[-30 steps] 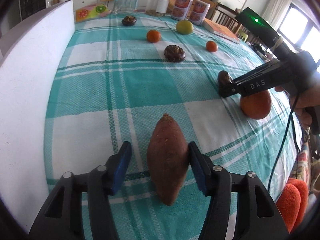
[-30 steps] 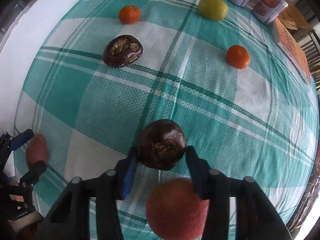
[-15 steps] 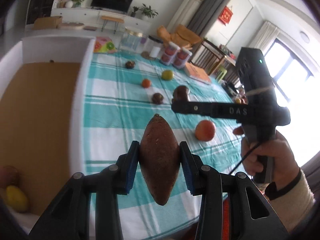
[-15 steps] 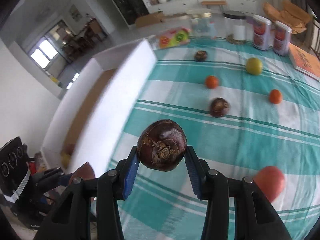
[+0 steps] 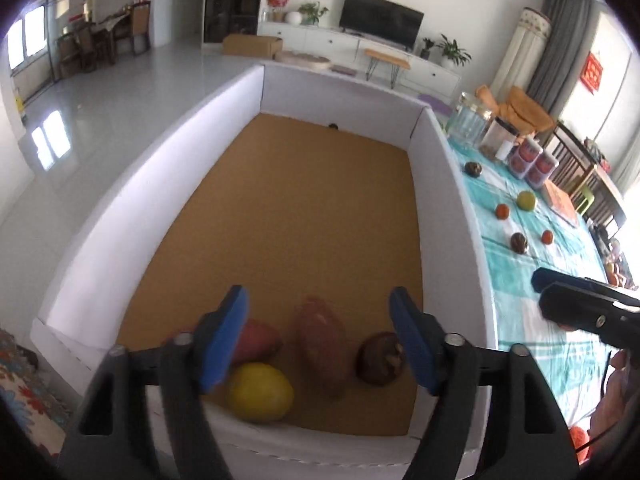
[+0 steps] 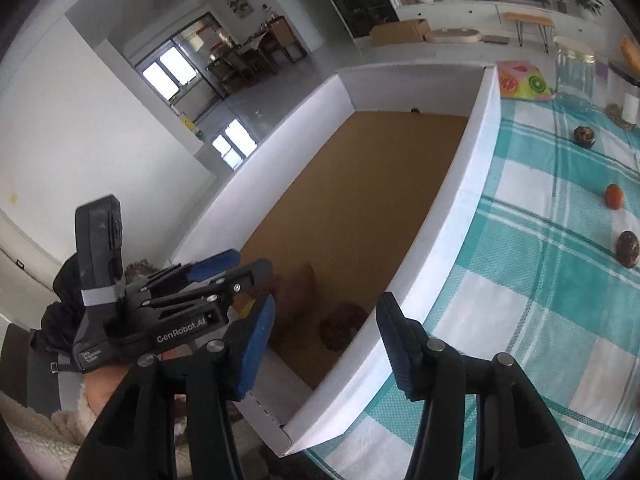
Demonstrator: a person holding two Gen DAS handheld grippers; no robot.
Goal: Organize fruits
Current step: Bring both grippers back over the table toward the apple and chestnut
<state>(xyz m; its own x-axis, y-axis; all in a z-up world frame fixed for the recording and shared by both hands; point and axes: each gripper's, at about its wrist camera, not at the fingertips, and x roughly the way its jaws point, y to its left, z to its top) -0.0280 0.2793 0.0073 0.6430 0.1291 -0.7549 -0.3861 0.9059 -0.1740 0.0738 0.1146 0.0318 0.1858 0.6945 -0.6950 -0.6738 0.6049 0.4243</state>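
Both pairs of jaws stand wide apart with nothing between them. The left gripper point(image 5: 320, 344) hangs over the near end of the white box point(image 5: 448, 184), and in its view four pieces lie on the brown floor below: a reddish fruit point(image 5: 256, 340) at about 7 o'clock from the jaw gap, a yellow fruit point(image 5: 260, 392) just nearer the camera, a sweet potato point(image 5: 320, 344) dead centre with its long axis running 12 to 6, and a dark round fruit point(image 5: 380, 358) at 5 o'clock. All four look settled in the box.

The right gripper point(image 6: 324, 340) sits over the box's right wall, near its near corner, its blue pads point(image 6: 256, 336) flanking the dark fruit's spot.

What remains lies on the checked cloth point(image 6: 540, 280), at 2 to 3 o'clock from the right jaws: a dark fruit point(image 6: 627, 249) nearest, an orange point(image 6: 614, 196) beyond it, another dark fruit point(image 6: 584, 136) farthest. The left view adds a green fruit point(image 5: 526, 201) and a second orange point(image 5: 547, 236). All are round, so axis matters little; the right gripper is plainly the nearer one.
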